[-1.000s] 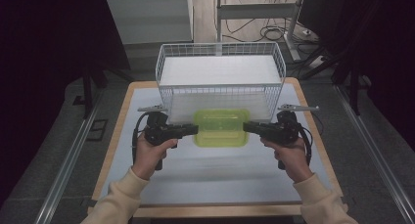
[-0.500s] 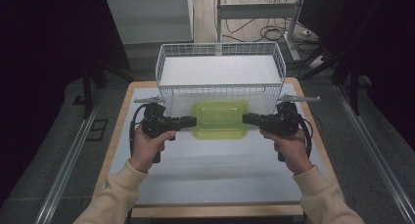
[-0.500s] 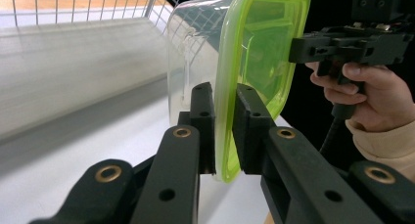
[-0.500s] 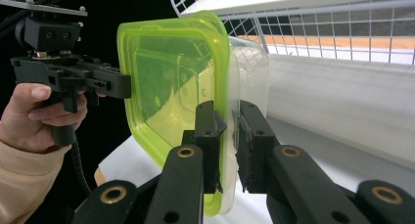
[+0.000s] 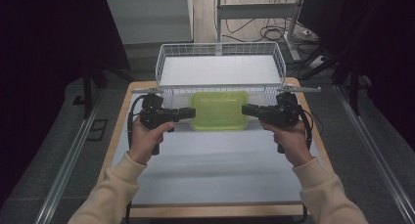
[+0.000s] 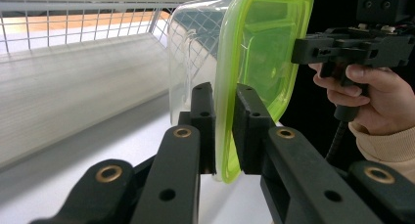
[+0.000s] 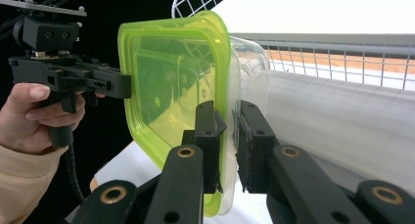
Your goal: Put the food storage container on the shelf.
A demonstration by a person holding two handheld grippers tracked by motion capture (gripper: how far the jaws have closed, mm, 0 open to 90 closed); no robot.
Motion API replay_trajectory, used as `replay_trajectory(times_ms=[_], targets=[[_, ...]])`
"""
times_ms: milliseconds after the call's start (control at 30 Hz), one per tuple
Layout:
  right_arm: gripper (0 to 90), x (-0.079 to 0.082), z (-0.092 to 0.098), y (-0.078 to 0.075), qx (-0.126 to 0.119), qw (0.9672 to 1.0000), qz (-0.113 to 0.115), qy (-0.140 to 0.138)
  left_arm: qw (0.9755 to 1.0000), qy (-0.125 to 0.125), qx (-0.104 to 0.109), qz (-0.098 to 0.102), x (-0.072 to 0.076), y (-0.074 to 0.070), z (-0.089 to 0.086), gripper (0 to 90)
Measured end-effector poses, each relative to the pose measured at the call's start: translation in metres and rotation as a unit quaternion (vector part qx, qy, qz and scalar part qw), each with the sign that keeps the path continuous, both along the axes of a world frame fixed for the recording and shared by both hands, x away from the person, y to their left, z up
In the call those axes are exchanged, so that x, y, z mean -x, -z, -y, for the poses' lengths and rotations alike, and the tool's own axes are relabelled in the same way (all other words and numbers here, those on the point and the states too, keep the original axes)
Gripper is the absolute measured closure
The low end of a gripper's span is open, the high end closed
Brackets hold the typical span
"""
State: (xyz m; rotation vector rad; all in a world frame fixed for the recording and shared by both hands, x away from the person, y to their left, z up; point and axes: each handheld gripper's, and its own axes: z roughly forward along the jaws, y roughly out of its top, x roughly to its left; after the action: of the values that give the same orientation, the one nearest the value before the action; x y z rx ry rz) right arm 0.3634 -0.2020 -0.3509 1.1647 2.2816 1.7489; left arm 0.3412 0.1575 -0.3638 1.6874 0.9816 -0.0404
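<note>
In the high view, the left gripper (image 5: 192, 113) and right gripper (image 5: 244, 108) clamp opposite ends of a clear box with a green lid (image 5: 219, 110), held above the table (image 5: 210, 160) just near the white wire basket (image 5: 220, 70).

In the left gripper view, its jaws pinch the lid's rim (image 6: 226, 136).

In the right gripper view, its jaws likewise press on the rim (image 7: 222, 150).

so the near wall of the wire basket (image 5: 219, 90) is partly hidden behind the green-lidded container (image 5: 219, 110) in the high view; the container's clear body sits under its lid there, can't see it; in the left gripper view the lid's top corner gets cut off by the frame edge; the person's elbows run off the bottom; the stuff on the floor past the table is too dark to make out
</note>
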Motion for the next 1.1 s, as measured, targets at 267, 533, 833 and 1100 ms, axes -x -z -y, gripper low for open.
replay_trajectory(times_ms=[267,533,833,1100], targets=[[80.6,-0.009,-0.001,-0.008,0.001,1.0000,0.004,0.005,1.0000,-0.001,0.001,0.003,-0.011,-0.008,0.000,80.7],[80.5,-0.020,-0.003,-0.019,0.003,0.9999,0.006,0.008,1.0000,-0.004,0.002,0.005,-0.023,-0.018,-0.001,80.7],[80.5,-0.037,-0.005,-0.033,0.006,0.9998,0.009,0.014,1.0000,-0.007,0.003,0.005,-0.043,-0.031,-0.002,80.8],[80.5,-0.057,-0.008,-0.040,0.003,0.9998,0.005,0.017,0.9999,-0.011,0.001,0.003,-0.063,-0.038,-0.003,80.8]])
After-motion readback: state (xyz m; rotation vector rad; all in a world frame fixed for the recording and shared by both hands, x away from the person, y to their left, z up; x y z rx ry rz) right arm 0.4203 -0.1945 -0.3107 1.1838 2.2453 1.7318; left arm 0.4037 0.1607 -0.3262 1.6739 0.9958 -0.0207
